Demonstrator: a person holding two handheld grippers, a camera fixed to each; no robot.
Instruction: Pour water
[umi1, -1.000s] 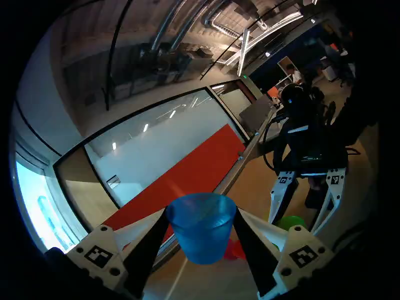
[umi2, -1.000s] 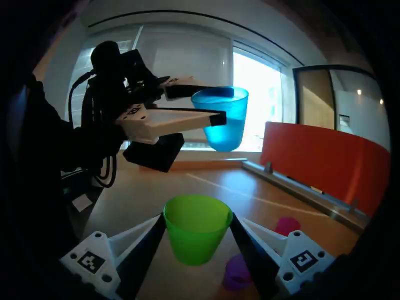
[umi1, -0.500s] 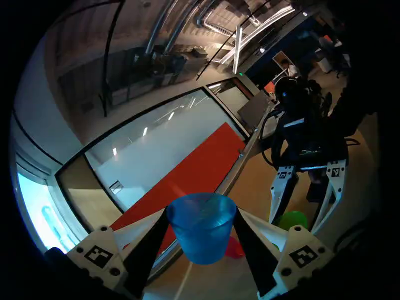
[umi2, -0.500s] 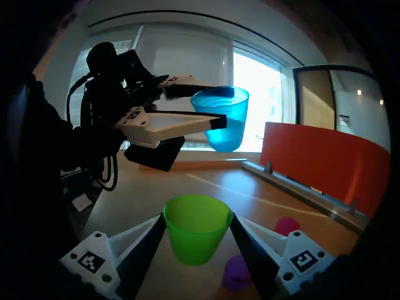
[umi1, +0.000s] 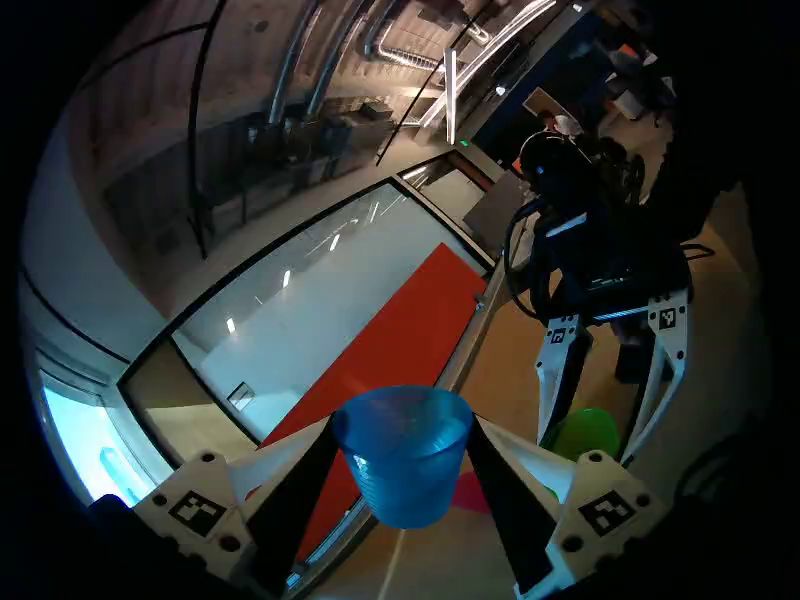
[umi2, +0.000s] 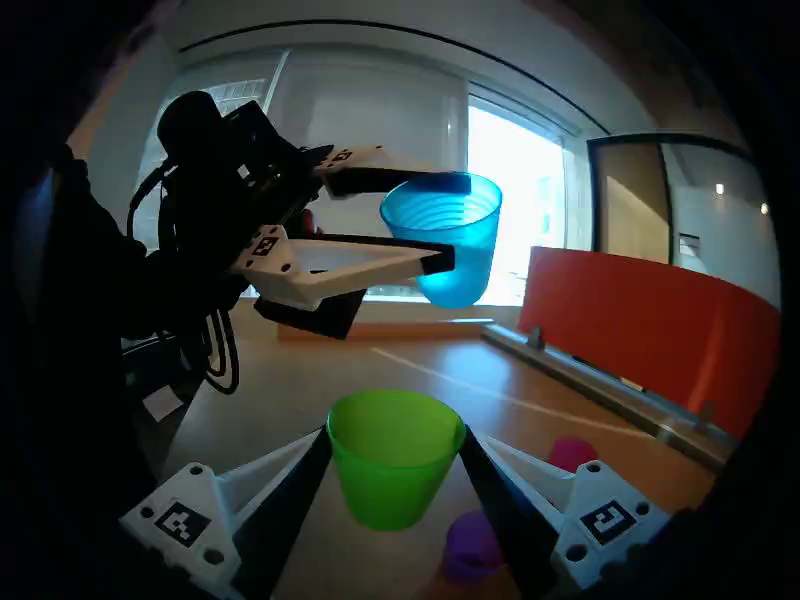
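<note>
Right gripper view: my right gripper (umi2: 393, 440) clamps the green cup (umi2: 393, 485); above and beyond it my left gripper (umi2: 443, 222) grips the tilted blue cup (umi2: 458, 255). Pouring seems begun; next, tip further.

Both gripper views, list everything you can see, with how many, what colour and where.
blue cup: one, translucent blue, tilted, held up above the table
green cup: one, green, upright, lower than the blue cup
pink cup: one, pink, on the table to the right of the green cup
purple cup: one, purple, on the table close by the green cup
table: one, wood brown, beneath the cups
divider panel: one, orange-red, standing along the table's edge
window: one, bright, behind the blue cup
left tongs: one pair, white and black, shut on the blue cup
right tongs: one pair, white and black, shut on the green cup
</note>
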